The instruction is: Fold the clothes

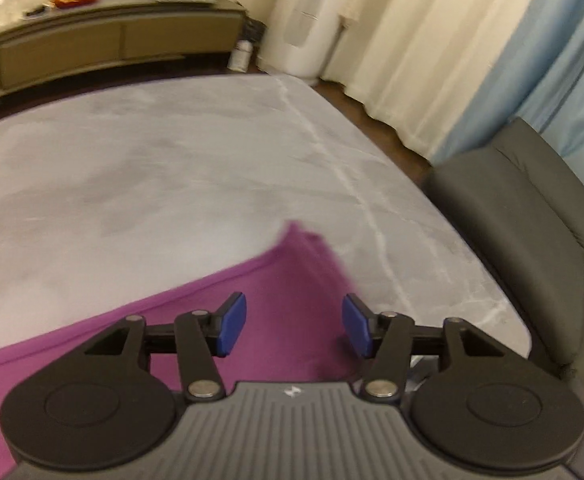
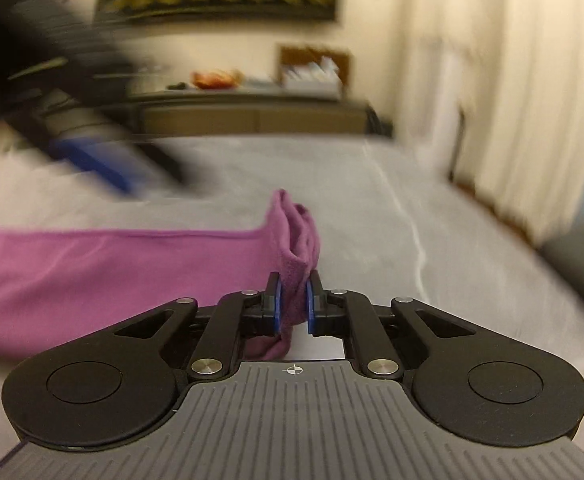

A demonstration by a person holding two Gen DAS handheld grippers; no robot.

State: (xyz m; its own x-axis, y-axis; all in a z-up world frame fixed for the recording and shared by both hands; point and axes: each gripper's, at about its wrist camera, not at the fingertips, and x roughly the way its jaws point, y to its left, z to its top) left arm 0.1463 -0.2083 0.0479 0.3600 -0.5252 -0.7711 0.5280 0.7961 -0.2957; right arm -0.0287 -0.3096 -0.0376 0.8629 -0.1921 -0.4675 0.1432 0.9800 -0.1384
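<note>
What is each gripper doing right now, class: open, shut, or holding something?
Left gripper: open, holding nothing, above the purple garment.
Right gripper: shut on the purple garment's bunched corner.

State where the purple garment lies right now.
The purple garment lies on the grey bed, spreading left in both wrist views; its bunched corner is pinched in the right claw.

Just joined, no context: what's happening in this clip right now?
A person with a handheld gripper in each hand is folding a purple garment on a grey bed. The right gripper is shut on a bunched corner of the cloth. The left gripper is open above the garment with nothing between its pads; in the right wrist view it shows only as a blur at the upper left. The garment is still mostly spread out.
</note>
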